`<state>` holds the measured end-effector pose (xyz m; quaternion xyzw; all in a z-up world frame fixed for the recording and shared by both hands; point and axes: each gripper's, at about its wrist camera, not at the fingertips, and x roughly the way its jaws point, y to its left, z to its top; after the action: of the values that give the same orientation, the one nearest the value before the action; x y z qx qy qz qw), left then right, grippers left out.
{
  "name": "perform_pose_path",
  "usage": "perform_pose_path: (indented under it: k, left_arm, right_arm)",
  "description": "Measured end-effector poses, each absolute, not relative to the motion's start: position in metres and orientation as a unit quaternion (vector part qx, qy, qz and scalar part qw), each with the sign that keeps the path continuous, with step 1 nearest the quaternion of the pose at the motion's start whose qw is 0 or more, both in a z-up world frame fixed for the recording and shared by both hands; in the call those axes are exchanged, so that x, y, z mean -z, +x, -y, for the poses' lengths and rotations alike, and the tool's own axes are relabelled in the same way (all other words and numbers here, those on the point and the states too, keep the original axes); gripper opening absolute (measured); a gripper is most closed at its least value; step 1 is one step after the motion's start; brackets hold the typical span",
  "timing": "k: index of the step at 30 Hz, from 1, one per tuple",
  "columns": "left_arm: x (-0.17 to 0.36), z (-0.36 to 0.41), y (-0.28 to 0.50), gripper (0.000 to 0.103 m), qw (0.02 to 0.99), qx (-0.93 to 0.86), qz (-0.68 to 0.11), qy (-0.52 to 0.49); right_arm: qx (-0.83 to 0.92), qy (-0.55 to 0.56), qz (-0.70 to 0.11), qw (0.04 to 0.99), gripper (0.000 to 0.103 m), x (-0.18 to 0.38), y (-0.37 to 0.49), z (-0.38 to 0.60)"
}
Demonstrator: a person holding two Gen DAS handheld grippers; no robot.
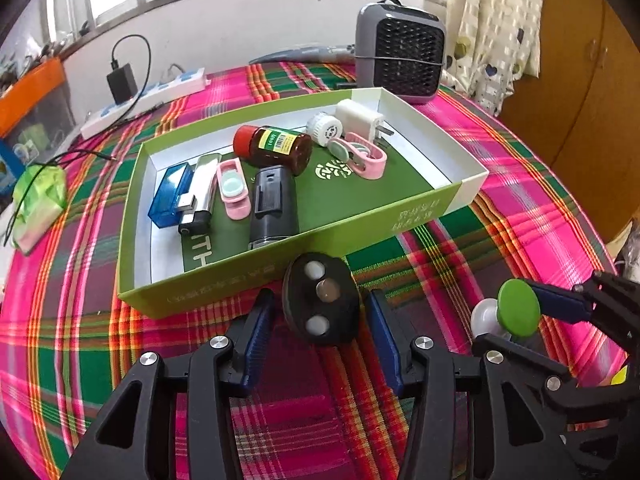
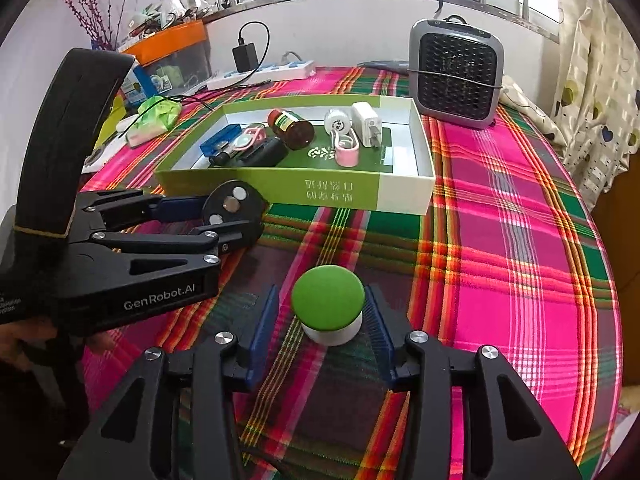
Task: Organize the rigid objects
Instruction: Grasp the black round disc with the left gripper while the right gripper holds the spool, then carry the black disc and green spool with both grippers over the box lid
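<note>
The black disc (image 1: pixel 320 300), a flat oval piece with three round studs on its face, is seen just outside the near wall of the green box (image 1: pixel 224 280), between the blue pads of the left gripper (image 1: pixel 320 320). It is tilted up on edge, with its long axis running roughly away from the camera, across the line joining the two fingers. The fingers are spread; a narrow gap is visible on the left side, while contact on the right cannot be told, so a firm pinch is not shown. In the right wrist view the disc (image 2: pixel 232 204) is shown at the tips of the left gripper (image 2: pixel 224 220), close to the box wall (image 2: pixel 280 192).

The green-topped knob (image 2: pixel 328 300), a white base under a round green cap, is placed upright on the plaid cloth (image 2: pixel 500 240), between the pads of the right gripper (image 2: pixel 328 320). Those fingers are also spread, with the right pad very near the cap and the left pad apart from it.

The box is judged the destination, since a brown bottle (image 1: pixel 276 148), a blue case (image 1: pixel 170 196), pink clips (image 1: pixel 234 190) and a white plug (image 1: pixel 360 118) are already laid inside. It lies straight ahead of the disc, so only a short lift over the near wall is called for. The knob is set farther back and to the right, so a longer carry is expected for the right gripper. A grey fan (image 1: pixel 400 56) is left standing behind the box.
</note>
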<state>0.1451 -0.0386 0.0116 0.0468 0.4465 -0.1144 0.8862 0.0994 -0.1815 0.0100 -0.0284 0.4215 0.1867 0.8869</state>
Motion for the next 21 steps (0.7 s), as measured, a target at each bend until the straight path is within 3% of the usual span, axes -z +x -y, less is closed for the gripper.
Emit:
perform_pose_path:
  k: [7,11,14,21]
  left_arm:
    - [-0.013,0.031,0.147,0.045,0.886,0.116,-0.448,0.02]
    - [-0.013,0.028,0.146,0.036,0.888,0.108,-0.446,0.016]
    - [-0.013,0.025,0.145,0.036,0.89,0.104,-0.444,0.01]
    - [-0.017,0.018,0.139,0.035,0.896,0.099,-0.432,0.002]
  right_arm:
    - [-0.177,-0.021,-0.429,0.886,0.045,-0.006,0.102,0.185]
    - [-0.177,-0.023,-0.425,0.888,0.045,-0.008,0.1,0.185]
    - [-0.18,-0.02,-0.421,0.889,0.034,-0.009,0.099,0.186]
    - [-0.18,-0.025,-0.411,0.893,0.034,-0.013,0.097,0.184]
